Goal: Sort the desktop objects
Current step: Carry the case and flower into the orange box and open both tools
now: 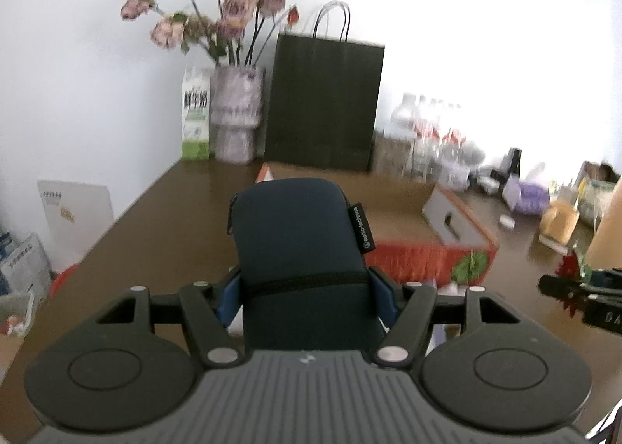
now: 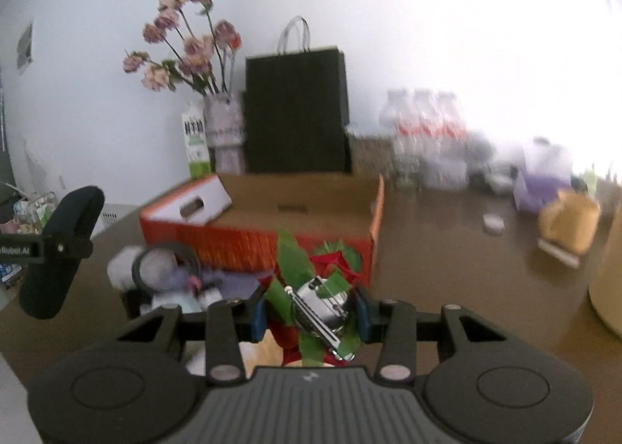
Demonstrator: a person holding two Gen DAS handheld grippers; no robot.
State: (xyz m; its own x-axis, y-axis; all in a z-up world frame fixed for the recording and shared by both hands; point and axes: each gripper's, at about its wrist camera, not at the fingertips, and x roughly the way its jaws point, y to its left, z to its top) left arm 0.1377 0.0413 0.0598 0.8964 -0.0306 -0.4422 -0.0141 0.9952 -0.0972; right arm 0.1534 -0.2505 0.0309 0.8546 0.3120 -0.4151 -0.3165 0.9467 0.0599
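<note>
- The left gripper (image 1: 305, 300) has its blue-padded fingers (image 1: 228, 300) pinching a dark navy soft zip pouch (image 1: 299, 246) by its sides; the pouch stands upright between them, lifted above the brown worktop (image 1: 175, 211), with a small black label on its right edge
- The right gripper (image 2: 311, 314) has its fingers (image 2: 363, 312) closed around a red artificial flower with green leaves (image 2: 295, 261) and a shiny metal clip-like piece (image 2: 322, 304); what exactly the metal piece is cannot be told through the blur
- Seen from the right wrist, the pouch in the left gripper appears at the far left, well apart from the flower
- Just beyond the right gripper, to the left, lies a blurred heap of small things (image 2: 163, 269), white, grey and purple
- Behind both held things sits an open orange-red cardboard box with white flaps (image 2: 272, 226); its inside is plain brown card
- To the right of the box on the worktop are a yellowish mug-like object (image 2: 569, 222) and a purple tissue box (image 2: 540, 187)
- At the back against the white wall stand a green and white milk carton (image 1: 196, 114), a pale vase of faded pink flowers (image 1: 237, 114), a tall black paper bag with handles (image 1: 326, 102) and a cluster of clear plastic bottles with red labels (image 1: 431, 137)
</note>
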